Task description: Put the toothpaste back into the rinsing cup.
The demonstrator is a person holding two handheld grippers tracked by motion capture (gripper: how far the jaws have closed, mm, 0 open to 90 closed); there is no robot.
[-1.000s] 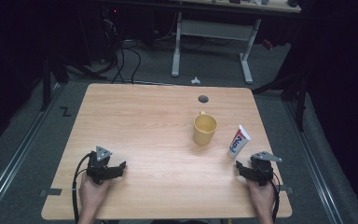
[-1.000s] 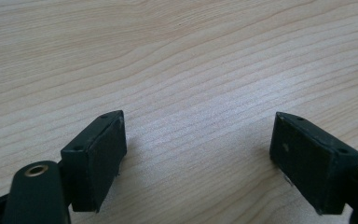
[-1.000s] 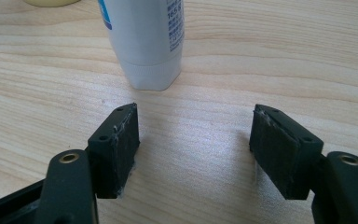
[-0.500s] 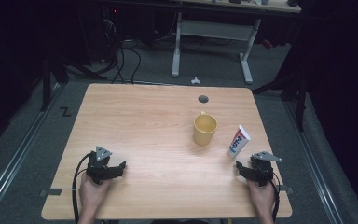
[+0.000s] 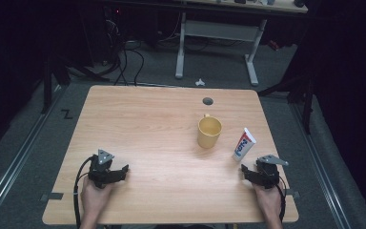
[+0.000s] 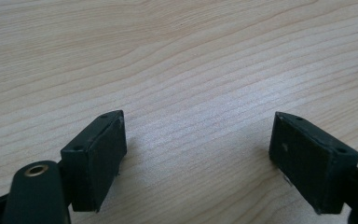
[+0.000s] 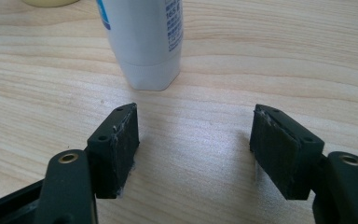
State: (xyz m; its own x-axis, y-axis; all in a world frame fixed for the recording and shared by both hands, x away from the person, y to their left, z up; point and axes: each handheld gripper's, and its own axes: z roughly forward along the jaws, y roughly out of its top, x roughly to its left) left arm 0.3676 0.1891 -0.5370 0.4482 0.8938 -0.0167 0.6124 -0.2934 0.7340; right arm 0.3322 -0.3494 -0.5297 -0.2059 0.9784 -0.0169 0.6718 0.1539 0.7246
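Black jaws of our right gripper (image 7: 193,140) stand spread and empty at lower frame; just beyond, the white toothpaste tube (image 7: 142,42) stands upright, apart. Our left gripper (image 6: 198,154) gapes over bare wooden table (image 6: 177,56).

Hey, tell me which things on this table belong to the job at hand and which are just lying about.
In the job:
- toothpaste tube, standing on its cap just ahead of the open right claw
- yellow mug, upright beside the tube

Lying about:
- round cable hole in the table
- small white object on the floor beyond the table
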